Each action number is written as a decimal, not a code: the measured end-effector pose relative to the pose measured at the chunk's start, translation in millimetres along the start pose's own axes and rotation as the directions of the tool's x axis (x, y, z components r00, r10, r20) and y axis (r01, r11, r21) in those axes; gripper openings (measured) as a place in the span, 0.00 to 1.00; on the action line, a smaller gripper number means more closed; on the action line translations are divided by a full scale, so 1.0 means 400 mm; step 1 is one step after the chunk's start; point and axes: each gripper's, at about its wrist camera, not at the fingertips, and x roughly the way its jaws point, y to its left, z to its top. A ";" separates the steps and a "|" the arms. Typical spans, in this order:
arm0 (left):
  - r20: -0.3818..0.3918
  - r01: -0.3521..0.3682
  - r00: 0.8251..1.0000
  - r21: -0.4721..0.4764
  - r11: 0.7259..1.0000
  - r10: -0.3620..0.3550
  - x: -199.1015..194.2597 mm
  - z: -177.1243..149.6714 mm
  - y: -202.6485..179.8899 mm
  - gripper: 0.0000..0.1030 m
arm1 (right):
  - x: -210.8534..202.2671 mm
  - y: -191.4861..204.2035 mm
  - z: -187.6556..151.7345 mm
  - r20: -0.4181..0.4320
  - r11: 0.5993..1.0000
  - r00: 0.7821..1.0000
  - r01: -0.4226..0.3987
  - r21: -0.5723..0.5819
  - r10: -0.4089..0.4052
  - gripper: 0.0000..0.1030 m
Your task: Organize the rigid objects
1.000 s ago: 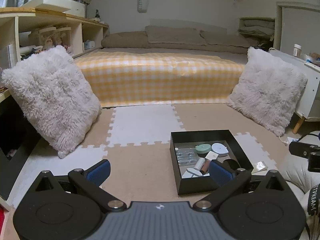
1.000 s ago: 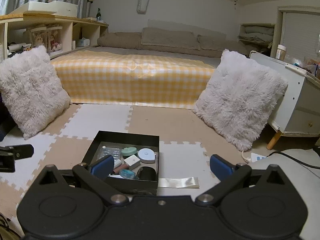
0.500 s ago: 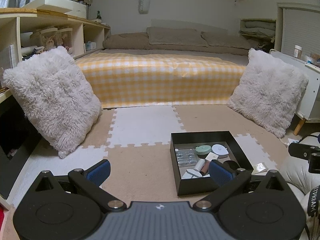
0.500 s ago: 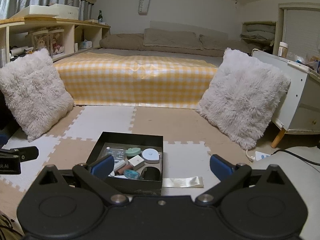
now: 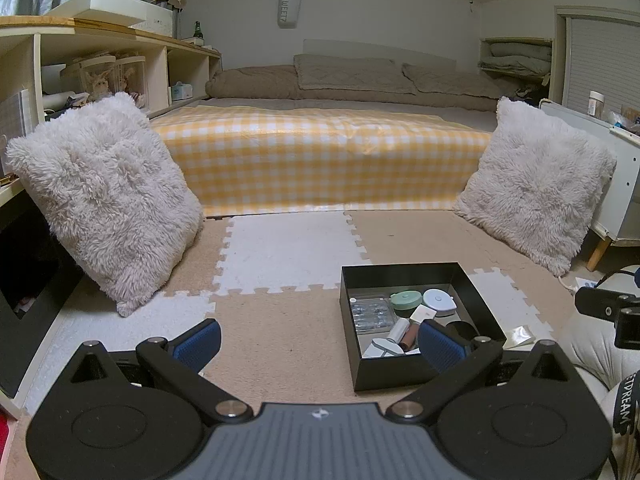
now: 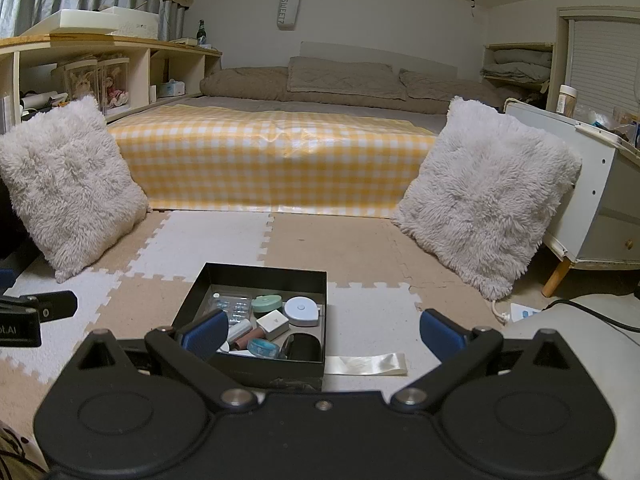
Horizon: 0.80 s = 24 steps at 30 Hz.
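One black box, two fluffy cushions, one ribbon strip, two round cases

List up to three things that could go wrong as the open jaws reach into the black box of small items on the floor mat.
1. The black box is crowded: the white round case, green case and white cube touch, so one grasp may nudge neighbours.
2. The box looks light; the right gripper could snag its wall and shift it.
3. The left gripper hovers close, so the two could collide.
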 end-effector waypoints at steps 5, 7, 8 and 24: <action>0.000 -0.001 1.000 0.001 1.000 0.001 -0.001 0.000 0.000 1.00 | 0.000 0.000 0.000 0.000 1.000 1.000 0.001 0.000 -0.001 1.00; 0.000 0.000 1.000 0.000 1.000 0.000 -0.001 0.000 0.000 1.00 | 0.000 0.000 0.000 0.001 1.000 1.000 0.000 0.001 0.000 1.00; 0.000 0.000 1.000 0.000 1.000 0.000 -0.001 0.000 0.000 1.00 | 0.000 0.000 0.000 0.000 1.000 1.000 0.001 0.000 -0.001 1.00; 0.002 -0.003 1.000 0.001 1.000 0.003 -0.005 0.002 -0.001 1.00 | -0.001 -0.001 0.001 0.000 1.000 1.000 0.000 0.000 0.000 1.00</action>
